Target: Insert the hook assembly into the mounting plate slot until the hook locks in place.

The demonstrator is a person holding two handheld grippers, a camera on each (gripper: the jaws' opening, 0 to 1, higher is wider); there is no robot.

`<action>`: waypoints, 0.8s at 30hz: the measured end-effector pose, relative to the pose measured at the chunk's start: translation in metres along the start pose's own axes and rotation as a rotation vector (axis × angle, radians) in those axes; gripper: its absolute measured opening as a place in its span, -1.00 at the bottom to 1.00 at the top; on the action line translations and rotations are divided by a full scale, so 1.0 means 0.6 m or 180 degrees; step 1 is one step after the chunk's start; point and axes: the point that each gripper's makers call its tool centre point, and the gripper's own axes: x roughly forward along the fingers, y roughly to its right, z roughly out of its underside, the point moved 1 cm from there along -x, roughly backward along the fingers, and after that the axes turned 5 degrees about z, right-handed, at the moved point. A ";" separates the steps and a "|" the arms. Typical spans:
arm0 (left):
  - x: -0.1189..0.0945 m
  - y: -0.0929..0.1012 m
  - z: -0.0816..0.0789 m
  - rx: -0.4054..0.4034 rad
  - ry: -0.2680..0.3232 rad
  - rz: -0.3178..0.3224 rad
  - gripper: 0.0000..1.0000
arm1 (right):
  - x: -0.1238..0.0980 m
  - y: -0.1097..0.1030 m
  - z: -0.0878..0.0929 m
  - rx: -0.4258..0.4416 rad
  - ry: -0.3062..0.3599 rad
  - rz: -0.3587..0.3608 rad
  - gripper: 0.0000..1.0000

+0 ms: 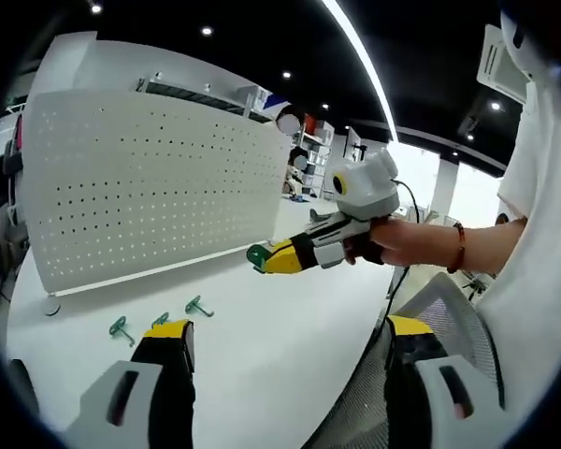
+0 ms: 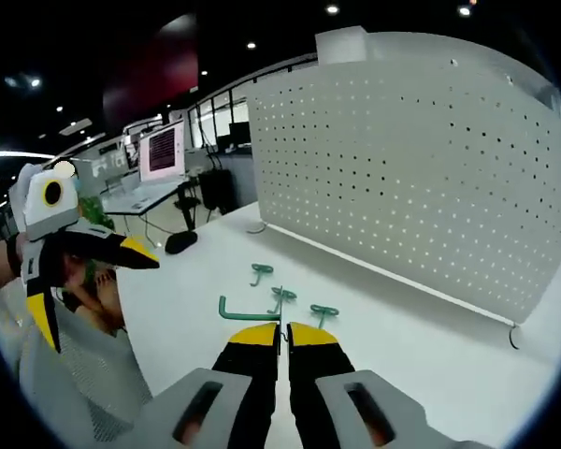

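As seen in the right gripper view, held hook (image 2: 232, 309) noted green, pinched between the closed yellow-tipped jaws of the right gripper (image 2: 282, 327), with its bent end sticking out to the left of the jaws above the table (image 2: 421, 346). Same held hook (image 1: 259, 254) confirmed in the left gripper view at the tip of the right gripper (image 1: 282, 256), raised in the air and well apart from the pegboard (image 1: 159, 187). Not inserted in any hole. Recorded 3 loose hooks (image 2: 282, 295), also green, lying on the white table just beyond the right gripper's jaws and short of the pegboard (image 2: 411, 168); same 3 loose hooks (image 1: 159, 320) found in a row just past the left-hand jaw of the left gripper (image 1: 290, 335). Left gripper jaws spread wide apart, holding nothing; left gripper (image 2: 79, 281) likewise observed open at the left edge of the right gripper view. Pegboard white, upright on small feet at the table's far side, holes in regular rows, nothing hung on the visible face. Person's hand (image 1: 402, 241) wrapped around the right gripper's handle, bracelet (image 1: 460, 248) on the wrist, white sleeve behind. Mesh chair (image 1: 449, 309) beside the table edge. Monitor (image 2: 162, 150) lit on a desk in the background.
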 end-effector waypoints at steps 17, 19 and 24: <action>-0.002 -0.015 -0.020 0.0006 0.0099 -0.0078 0.64 | -0.023 -0.044 -0.037 -0.0035 0.0211 -0.0090 -0.97; -0.001 -0.010 -0.020 0.0014 0.0117 -0.0074 0.63 | -0.025 -0.048 -0.036 -0.0059 0.0203 -0.0073 -0.97; 0.002 -0.006 -0.021 -0.0032 0.0124 -0.0068 0.54 | -0.031 -0.058 -0.043 -0.0065 0.0267 -0.0079 -0.97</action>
